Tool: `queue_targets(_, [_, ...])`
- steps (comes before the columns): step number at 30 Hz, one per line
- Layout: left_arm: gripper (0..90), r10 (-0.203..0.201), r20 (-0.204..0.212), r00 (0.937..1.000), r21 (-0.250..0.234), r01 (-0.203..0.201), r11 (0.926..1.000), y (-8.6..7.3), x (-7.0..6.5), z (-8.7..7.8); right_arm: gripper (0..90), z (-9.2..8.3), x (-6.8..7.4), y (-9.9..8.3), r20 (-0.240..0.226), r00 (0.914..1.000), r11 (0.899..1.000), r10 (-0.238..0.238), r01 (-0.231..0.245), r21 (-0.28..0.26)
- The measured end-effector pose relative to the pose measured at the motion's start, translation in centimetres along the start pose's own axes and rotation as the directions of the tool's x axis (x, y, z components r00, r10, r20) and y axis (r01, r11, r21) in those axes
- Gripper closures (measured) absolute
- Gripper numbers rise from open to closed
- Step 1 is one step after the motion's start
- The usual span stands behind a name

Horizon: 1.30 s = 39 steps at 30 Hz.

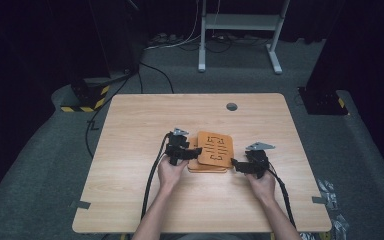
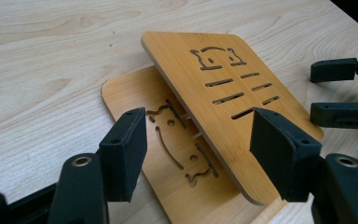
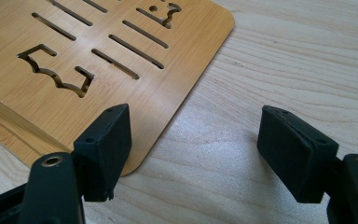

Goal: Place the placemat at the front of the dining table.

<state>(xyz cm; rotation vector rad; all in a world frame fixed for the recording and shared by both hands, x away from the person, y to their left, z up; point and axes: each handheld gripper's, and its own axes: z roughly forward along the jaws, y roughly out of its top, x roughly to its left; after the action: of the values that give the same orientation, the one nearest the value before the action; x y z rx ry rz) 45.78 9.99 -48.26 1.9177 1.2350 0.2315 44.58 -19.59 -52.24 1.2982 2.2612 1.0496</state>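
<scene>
At mid-table, the stiff, light, smooth-faced upper bamboo panel (image 2: 223, 88) leans on the lower panel (image 2: 168, 154); we'd pinch its raised edge, since our left gripper (image 2: 198, 144) and right gripper (image 3: 193, 149) gape empty.

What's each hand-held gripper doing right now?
Left hand-held gripper: open, jaws either side of the upper bamboo board, not pressing.
Right hand-held gripper: open, holding nothing.

High overview; both gripper views close, sharing perhaps the upper board (image 2: 223, 93).
</scene>
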Motion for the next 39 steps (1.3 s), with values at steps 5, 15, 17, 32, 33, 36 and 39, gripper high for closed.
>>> queue_targets(5, [37.1, -0.017, -0.009, 0.9998, 0.017, 0.017, 0.9997, 0.1, 0.0, 0.5, 26.0, 0.0, 0.0, 0.0, 0.0, 1.0, 1.0, 0.001, -0.001, 0.0])
queue_targets(15, [37.2, -0.023, 0.0, 0.9997, 0.04, 0.023, 0.9989, 0.2, -0.3, 1.3, 26.0, 0.0, 0.0, 0.0, 0.001, 1.0, 1.0, 0.001, -0.001, 0.001])
queue_targets(17, [37.2, -0.022, -0.003, 0.9998, 0.043, 0.022, 0.9988, 0.2, -0.3, 1.4, 26.0, 0.0, 0.0, 0.0, 0.0, 1.0, 1.0, 0.001, -0.001, 0.001])
queue_targets(32, [38.4, 0.011, 0.012, 0.9999, 0.056, -0.012, 0.9983, 0.4, -1.4, 1.9, 26.0, 0.0, 0.0, 0.0, 0.002, 1.0, 1.0, 0.001, -0.001, -0.001])
queue_targets(33, [38.5, 0.011, 0.012, 0.9999, 0.056, -0.012, 0.9983, 0.4, -1.4, 1.9, 26.0, 0.0, 0.0, 0.0, 0.001, 1.0, 1.0, 0.001, -0.001, -0.001])
queue_targets(36, [38.8, 0.021, 0.018, 0.9996, 0.056, -0.022, 0.9982, 0.5, -1.7, 1.9, 26.0, 0.0, 0.0, 0.0, 0.001, 1.0, 1.0, 0.0, 0.0, -0.001])
queue_targets(39, [38.6, 0.039, 0.01, 0.9992, 0.062, -0.039, 0.9973, 0.7, -2.1, 2.0, 26.0, 0.0, 0.0, 0.0, 0.003, 1.0, 1.0, 0.0, 0.0, -0.002])
